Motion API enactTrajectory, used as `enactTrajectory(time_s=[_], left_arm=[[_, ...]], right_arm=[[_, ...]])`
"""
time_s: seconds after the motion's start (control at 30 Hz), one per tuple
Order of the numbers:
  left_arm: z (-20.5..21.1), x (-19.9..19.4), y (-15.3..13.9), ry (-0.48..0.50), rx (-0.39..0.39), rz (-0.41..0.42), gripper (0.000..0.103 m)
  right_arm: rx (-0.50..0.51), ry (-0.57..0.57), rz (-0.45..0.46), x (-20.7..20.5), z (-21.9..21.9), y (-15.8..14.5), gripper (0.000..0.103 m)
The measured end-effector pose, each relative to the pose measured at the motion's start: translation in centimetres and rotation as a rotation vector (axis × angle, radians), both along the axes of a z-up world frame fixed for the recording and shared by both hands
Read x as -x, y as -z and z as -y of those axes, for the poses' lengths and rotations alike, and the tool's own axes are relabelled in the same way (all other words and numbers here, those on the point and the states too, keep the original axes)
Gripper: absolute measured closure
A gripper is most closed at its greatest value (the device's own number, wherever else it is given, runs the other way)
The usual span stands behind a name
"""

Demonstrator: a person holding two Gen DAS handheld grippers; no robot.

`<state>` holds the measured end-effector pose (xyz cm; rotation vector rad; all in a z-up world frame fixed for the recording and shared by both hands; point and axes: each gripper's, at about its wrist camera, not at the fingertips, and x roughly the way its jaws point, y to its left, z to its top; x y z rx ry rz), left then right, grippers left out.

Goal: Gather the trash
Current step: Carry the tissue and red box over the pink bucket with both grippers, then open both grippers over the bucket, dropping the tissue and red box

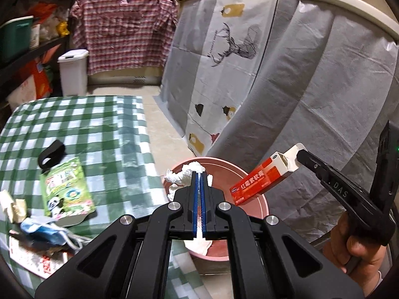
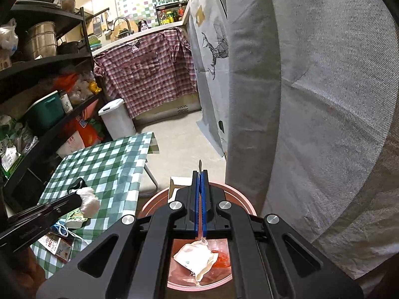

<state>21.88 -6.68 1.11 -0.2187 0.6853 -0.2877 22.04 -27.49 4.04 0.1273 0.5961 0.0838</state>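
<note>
Up close, the left gripper (image 1: 199, 174) is seen with its blue pads pressed tight on a crumpled white tissue (image 1: 185, 178), which is held over the near rim of the pink basin (image 1: 261, 206). The right gripper (image 2: 200, 173) is likewise clamped, a thin white flap of a red and white medicine box (image 1: 261, 182) being pinched between its pads; the box is held tilted above the basin's right side. Inside the basin a white face mask (image 2: 197, 256) and something red are seen lying on the bottom. Just left of the basin, a table with a green checked cloth (image 1: 87, 124) is found, on which a green pouch with a panda picture (image 1: 66, 191), a blue face mask (image 1: 47, 231), a black strap (image 1: 51, 157) and a red and white packet (image 1: 35, 261) are spread. Farther back, a white lidded bin (image 1: 73, 71) is stood on the floor beside a pink plaid shirt (image 1: 124, 32) hung from a counter.
</note>
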Motion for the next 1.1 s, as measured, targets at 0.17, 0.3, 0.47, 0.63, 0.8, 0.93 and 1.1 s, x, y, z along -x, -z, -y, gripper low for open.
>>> enactTrajectory(time_s=[0.17, 0.3, 0.47, 0.63, 0.8, 0.93, 1.1], left_arm=[[1.2, -1.4, 0.5, 0.033, -0.014, -0.013, 0.101], [1.9, -2.3, 0.9, 0.057, -0.029, -0.016, 0.101], [2.5, -3.4, 1.4, 0.072, -0.025, -0.030, 0.101], [3.0, -4.3, 1.9, 0.082, -0.030, -0.036, 0.101], [3.8, -4.9, 2.5, 0.092, -0.042, -0.052, 0.101], [4.0, -5.1, 2.7, 0.094, -0.043, -0.073, 0.096], [3.1, -4.4, 1.8, 0.087, -0.016, -0.068, 0.082]], right_arm=[[-0.003, 0.010, -0.007, -0.3, 0.2, 0.3, 0.101], [-0.006, 0.015, -0.009, -0.6, 0.3, 0.4, 0.101], [-0.004, 0.024, -0.022, -1.1, 0.3, 0.8, 0.101], [0.002, 0.026, -0.027, -1.3, 0.2, 0.9, 0.101], [0.012, 0.037, -0.046, -1.8, 0.2, 1.2, 0.097], [0.023, 0.050, -0.069, -2.1, 0.1, 1.7, 0.093], [0.030, 0.056, -0.053, -1.8, 0.3, 1.7, 0.061]])
